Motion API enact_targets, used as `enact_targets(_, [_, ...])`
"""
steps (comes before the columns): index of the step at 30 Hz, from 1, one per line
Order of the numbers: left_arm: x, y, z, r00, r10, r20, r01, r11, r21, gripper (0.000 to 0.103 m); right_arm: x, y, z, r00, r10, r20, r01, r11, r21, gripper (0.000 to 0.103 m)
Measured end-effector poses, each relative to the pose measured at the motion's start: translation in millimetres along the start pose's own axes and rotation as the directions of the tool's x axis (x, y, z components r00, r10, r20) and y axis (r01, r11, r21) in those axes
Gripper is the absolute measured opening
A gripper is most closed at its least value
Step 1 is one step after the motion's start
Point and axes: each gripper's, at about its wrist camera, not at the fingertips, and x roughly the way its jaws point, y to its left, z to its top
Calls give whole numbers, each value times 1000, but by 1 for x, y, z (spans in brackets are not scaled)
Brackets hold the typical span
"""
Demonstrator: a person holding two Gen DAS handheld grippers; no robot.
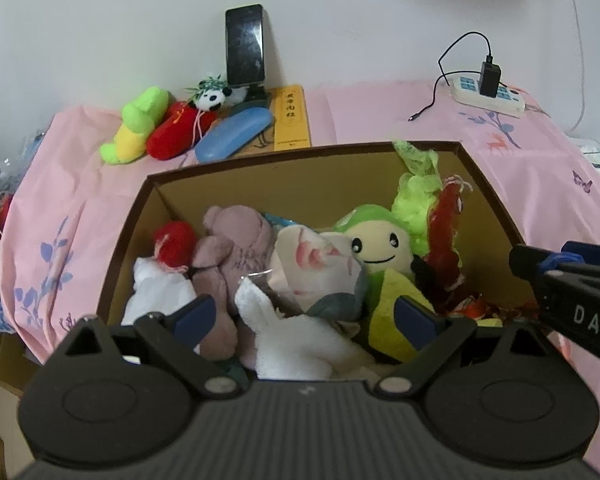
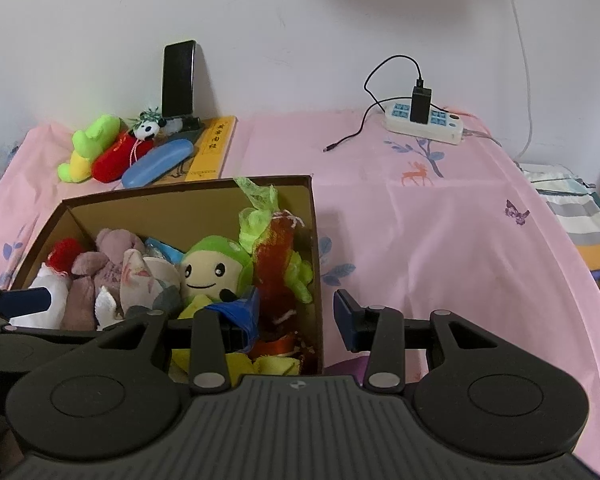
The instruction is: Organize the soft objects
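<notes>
A brown cardboard box (image 1: 300, 156) on the pink cloth holds several soft toys: a green-capped smiling doll (image 1: 374, 248), a mauve bear (image 1: 236, 248), a white plush (image 1: 296, 340), a red-headed doll (image 1: 174, 240) and a red and green knitted piece (image 1: 440, 224). My left gripper (image 1: 306, 316) is open above the box, over the white plush. My right gripper (image 2: 298, 312) is open, straddling the box's right wall (image 2: 316, 256); it also shows in the left wrist view (image 1: 572, 280). A green and yellow plush (image 1: 138, 124), a red plush (image 1: 180, 130) and a small panda (image 1: 212, 98) lie behind the box.
A blue case (image 1: 234, 132), a yellow book (image 1: 292, 116) and a phone on a stand (image 1: 244, 46) sit by the wall. A power strip with charger and cable (image 2: 424, 120) lies at the back right. Folded cloth (image 2: 580, 216) lies past the right edge.
</notes>
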Motion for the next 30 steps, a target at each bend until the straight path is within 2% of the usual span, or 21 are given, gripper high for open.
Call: enact_targets(30, [-2, 3, -4, 1000, -8, -3, 8, 1000, 2, 95, -3, 4, -2, 1000, 21, 15, -22, 1000, 13, 25])
